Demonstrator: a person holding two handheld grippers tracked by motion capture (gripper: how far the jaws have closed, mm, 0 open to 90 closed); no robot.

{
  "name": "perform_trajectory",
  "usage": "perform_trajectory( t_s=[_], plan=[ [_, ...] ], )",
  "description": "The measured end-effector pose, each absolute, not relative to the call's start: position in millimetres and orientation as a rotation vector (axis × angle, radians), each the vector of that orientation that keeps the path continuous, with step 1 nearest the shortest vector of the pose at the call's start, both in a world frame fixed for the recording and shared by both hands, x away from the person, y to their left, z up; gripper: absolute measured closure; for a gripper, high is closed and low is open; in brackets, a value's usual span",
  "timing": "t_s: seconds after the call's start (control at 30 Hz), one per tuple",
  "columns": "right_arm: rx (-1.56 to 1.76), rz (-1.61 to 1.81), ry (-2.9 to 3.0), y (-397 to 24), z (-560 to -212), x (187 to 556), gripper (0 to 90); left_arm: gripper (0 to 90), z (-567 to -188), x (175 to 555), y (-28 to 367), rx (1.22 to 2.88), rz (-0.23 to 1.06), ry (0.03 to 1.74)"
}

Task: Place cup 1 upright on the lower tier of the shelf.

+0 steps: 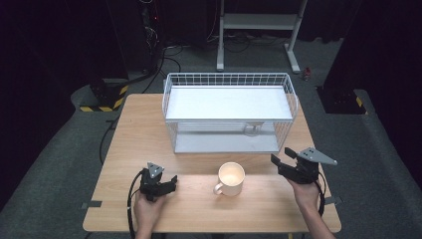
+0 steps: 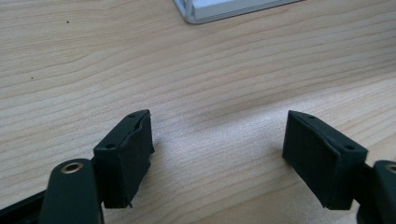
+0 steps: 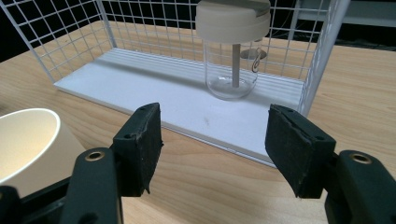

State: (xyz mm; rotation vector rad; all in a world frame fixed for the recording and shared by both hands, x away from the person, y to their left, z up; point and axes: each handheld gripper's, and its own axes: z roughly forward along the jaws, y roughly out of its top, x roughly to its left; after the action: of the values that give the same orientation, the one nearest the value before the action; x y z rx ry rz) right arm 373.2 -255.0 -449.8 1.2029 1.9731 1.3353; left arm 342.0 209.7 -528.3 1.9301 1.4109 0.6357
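Note:
A cream mug [image 1: 230, 178] stands upright on the wooden table [image 1: 149, 129], handle toward the front left; its rim shows at the left of the right gripper view [image 3: 25, 140]. Behind it stands a white wire rack [image 1: 229, 112] with two shelves. On the lower shelf [image 3: 187, 105] sits a clear glass jar [image 3: 232, 51] with a white lid. My left gripper [image 1: 171, 181] is open over bare wood [image 2: 217, 140], left of the mug. My right gripper [image 1: 279, 158] is open too, right of the mug, facing the rack, nothing between its pads [image 3: 212, 149].
The floor around the table is grey carpet. Cables [image 1: 164, 55] and a white stand's base [image 1: 256, 30] lie behind the rack. Yellow-black striped feet [image 1: 102, 104] sit at the table's far left corner.

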Motion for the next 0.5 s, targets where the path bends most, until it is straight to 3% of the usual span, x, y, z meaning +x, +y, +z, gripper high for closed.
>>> perform_trajectory(
  t_s=[0.5],
  plan=[
    [1.157,1.324,2.014,-264.4,-460.1,357.9,34.8,24.5,-528.3,342.0,209.6,1.929,0.638,1.411]
  ],
)
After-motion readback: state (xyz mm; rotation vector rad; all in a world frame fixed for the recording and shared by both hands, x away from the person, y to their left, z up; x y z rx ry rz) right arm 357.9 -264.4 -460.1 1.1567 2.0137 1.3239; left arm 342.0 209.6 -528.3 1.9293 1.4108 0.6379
